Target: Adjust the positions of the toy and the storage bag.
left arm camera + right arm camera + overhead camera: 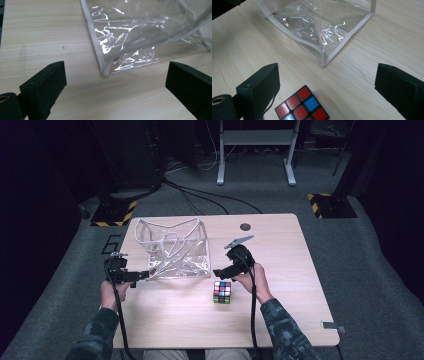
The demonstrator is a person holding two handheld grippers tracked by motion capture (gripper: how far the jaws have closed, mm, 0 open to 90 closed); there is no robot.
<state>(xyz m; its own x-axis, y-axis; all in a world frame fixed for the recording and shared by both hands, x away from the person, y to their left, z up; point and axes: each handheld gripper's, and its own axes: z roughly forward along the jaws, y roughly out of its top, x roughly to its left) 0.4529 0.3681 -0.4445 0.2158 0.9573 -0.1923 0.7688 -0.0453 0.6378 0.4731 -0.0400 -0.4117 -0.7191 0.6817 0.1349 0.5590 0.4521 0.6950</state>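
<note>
The puzzle cube sits on the wooden counter, just in front of the clear plastic bag and near its front right corner. The right claw hovers just above and behind the cube, its jaws spread wide and gripping nothing; in the right gripper view the cube lies low between them, untouched. The left claw is at the bag's front left corner, jaws likewise wide apart and empty, with the corner between them but not pinched.
</note>
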